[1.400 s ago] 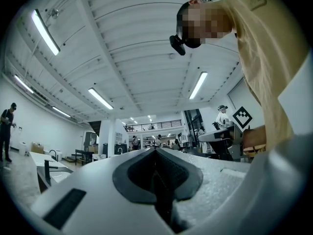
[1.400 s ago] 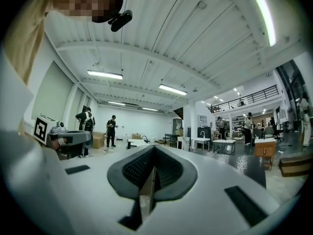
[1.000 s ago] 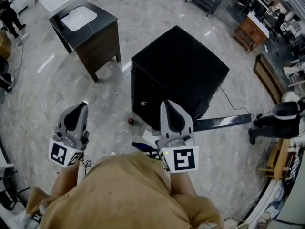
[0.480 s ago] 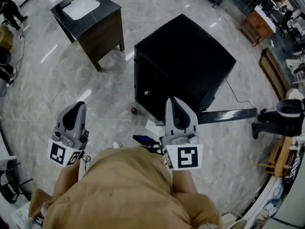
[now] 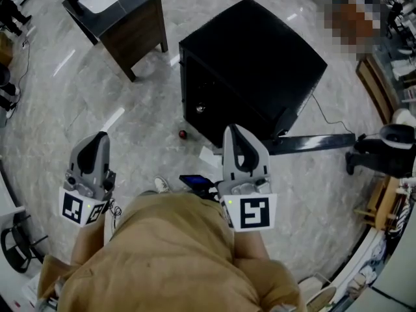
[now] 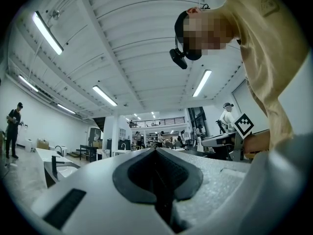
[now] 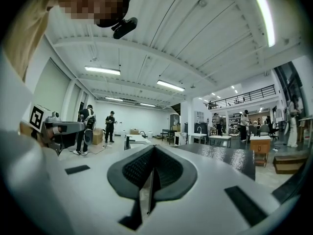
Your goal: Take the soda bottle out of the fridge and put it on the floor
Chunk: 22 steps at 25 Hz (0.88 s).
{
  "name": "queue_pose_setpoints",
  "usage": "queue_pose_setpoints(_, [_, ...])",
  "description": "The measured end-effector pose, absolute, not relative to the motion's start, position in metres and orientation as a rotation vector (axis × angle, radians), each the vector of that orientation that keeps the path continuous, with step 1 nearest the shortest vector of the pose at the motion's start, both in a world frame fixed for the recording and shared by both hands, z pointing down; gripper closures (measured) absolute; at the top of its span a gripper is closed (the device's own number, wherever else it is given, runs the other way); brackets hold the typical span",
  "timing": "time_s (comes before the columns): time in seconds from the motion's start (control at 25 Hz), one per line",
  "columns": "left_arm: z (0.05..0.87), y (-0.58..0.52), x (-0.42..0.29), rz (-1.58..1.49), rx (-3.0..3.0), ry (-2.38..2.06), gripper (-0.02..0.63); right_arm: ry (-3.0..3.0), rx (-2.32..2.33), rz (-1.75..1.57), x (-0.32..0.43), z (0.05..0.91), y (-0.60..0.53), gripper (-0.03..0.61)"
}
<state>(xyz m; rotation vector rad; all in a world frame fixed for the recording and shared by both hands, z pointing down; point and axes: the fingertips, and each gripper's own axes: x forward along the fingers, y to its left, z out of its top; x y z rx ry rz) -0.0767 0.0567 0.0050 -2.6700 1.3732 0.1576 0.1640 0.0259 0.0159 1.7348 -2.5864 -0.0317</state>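
I see a big open workshop hall: polished grey floor (image 5: 78,109), a sink cabinet (image 5: 123,12) at upper left, ceiling strip lights (image 6: 48,32), a railed balcony (image 7: 244,95) at the far right.

A fridge (image 5: 250,64) stood on the floor (image 5: 78,103) ahead of the person, with a sink cabinet (image 5: 123,18) well apart to its left. A small round object (image 5: 182,134) lay on the floor near the fridge's near side. The left gripper (image 5: 101,135) and right gripper (image 5: 234,130) were side by side before the fridge.
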Motion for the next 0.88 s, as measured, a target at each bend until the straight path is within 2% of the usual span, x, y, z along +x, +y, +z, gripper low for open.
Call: queue_pose_setpoints(0.88, [0.04, 0.05, -0.019, 0.119, -2.847, 1.202, 0.618, -2.423, 1.845, 0.045, 0.207, 0.043, 0.055, 0.578])
